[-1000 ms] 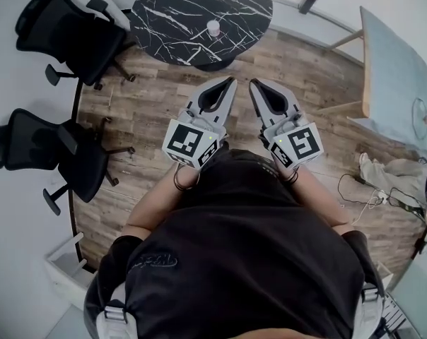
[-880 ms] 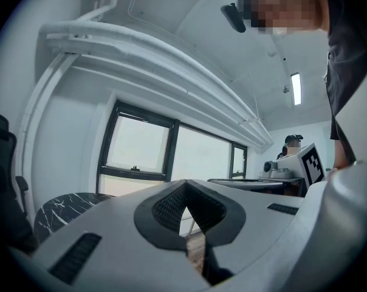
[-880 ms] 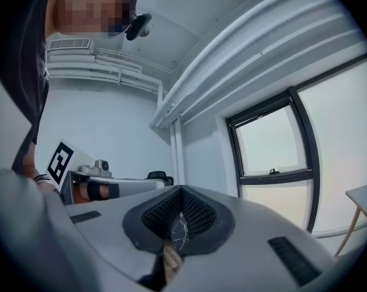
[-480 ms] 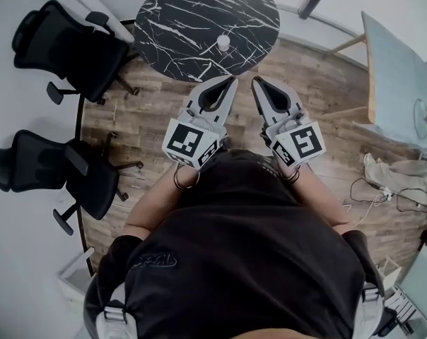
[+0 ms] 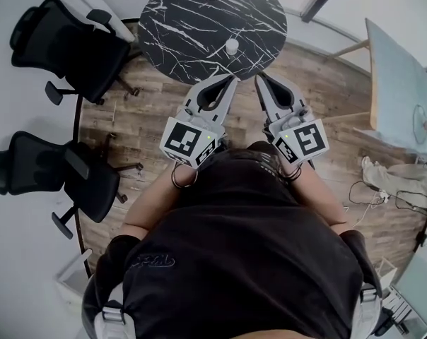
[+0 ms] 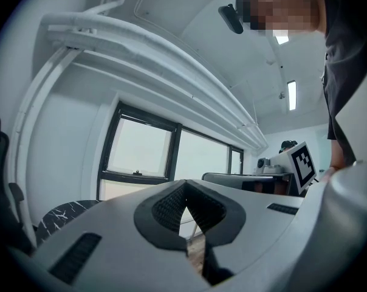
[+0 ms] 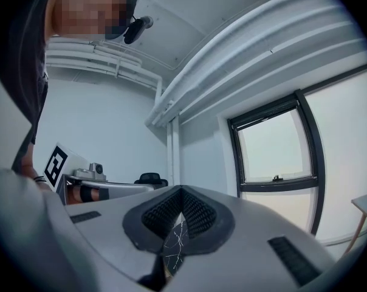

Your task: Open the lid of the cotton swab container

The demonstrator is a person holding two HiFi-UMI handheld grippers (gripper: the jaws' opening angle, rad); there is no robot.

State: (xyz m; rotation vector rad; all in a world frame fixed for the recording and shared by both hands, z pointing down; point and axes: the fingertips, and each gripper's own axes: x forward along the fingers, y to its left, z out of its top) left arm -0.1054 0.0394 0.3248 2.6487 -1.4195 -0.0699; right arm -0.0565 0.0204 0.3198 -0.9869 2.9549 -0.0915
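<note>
A small white cotton swab container (image 5: 232, 46) stands near the front edge of a round black marble table (image 5: 199, 13) in the head view. My left gripper (image 5: 230, 80) and right gripper (image 5: 259, 78) are held side by side at chest height, short of the table, tips pointing toward it. Both are shut with nothing between their jaws. In the left gripper view the left gripper (image 6: 183, 186) points level at a window. The right gripper view shows the right gripper (image 7: 181, 191) with a sliver of the marble table (image 7: 174, 248) through its jaw gap. The container is not visible in either gripper view.
Two black office chairs (image 5: 65, 37) (image 5: 54, 171) stand at the left on the wooden floor (image 5: 143, 111). A pale table (image 5: 401, 83) sits at the right, with cables and clothing (image 5: 390, 182) on the floor below it. White walls and windows (image 6: 138, 154) surround the room.
The view has closed in on the round table: table and container have slid lower and rightward in the head view. Both grippers stay shut and held together.
</note>
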